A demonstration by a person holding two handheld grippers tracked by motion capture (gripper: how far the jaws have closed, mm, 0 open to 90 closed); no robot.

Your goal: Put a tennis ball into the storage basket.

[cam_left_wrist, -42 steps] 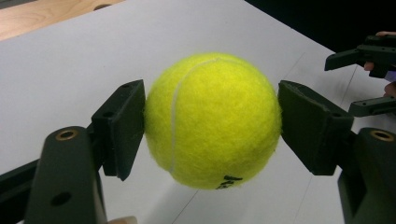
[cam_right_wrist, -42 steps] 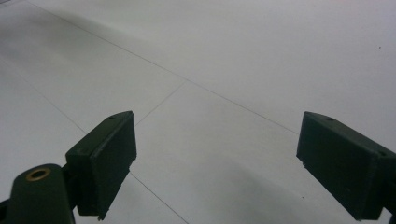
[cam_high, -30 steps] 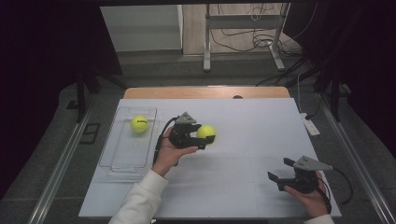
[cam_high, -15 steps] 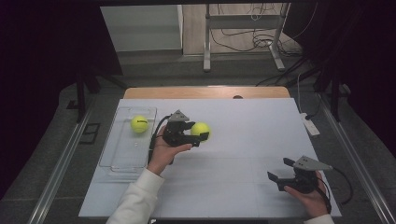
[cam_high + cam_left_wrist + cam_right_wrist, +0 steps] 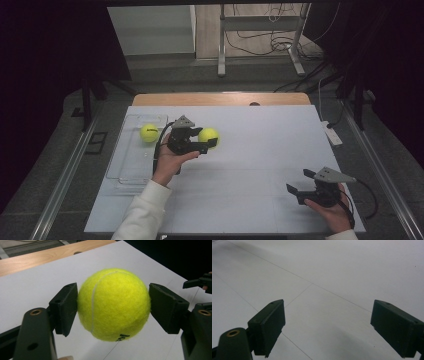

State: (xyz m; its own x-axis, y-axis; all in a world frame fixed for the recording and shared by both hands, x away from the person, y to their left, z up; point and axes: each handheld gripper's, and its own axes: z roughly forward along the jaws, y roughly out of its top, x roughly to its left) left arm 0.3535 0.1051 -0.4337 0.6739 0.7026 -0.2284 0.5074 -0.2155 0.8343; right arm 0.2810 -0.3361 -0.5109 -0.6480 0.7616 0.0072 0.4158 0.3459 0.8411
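We saw a white-topped table (image 5: pixel 260 165) with a wooden far edge, grey floor (image 5: pixel 165 75) beyond, a metal stand (image 5: pixel 257 37) trailing cables (image 5: pixel 260 22), and dark surroundings on both sides.

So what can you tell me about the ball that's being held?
The ball is a fuzzy yellow-green tennis ball with a pale curved seam and some dark print near its bottom. The left gripper is shut on it, one black jaw pressing each side. It is lifted off the white table, just right of the clear tray, where a second ball lies.
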